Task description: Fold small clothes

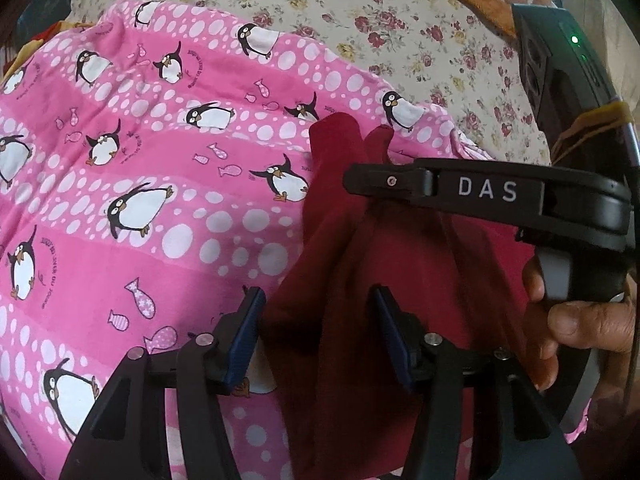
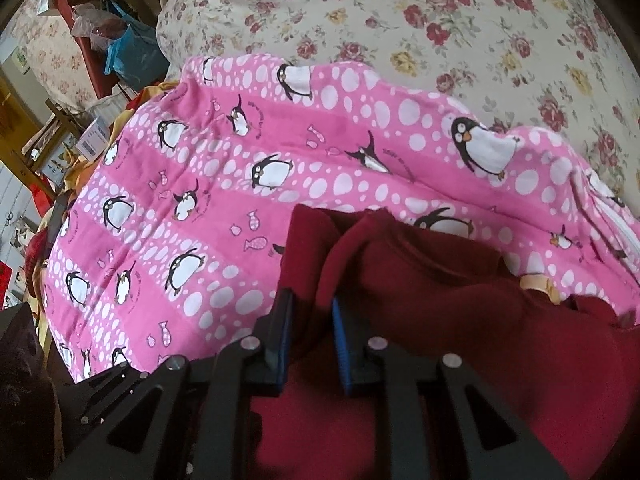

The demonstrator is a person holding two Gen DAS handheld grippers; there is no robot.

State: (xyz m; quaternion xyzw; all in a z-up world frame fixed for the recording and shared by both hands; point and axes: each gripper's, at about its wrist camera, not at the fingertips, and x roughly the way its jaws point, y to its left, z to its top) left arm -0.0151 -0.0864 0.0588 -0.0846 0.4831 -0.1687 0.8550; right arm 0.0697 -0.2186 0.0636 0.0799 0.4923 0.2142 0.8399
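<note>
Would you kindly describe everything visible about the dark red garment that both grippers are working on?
The dark red garment looks like soft, plain knit or fleece with no print. It lies rumpled in thick folds on the pink penguin blanket. In the right wrist view the right gripper is closed on a bunched fold. In the left wrist view the left gripper is open, its blue-padded fingers straddling the cloth. What kind of garment it is cannot be told.

Both wrist views look closely down along their fingers, sharing the pink penguin blanket.
</note>
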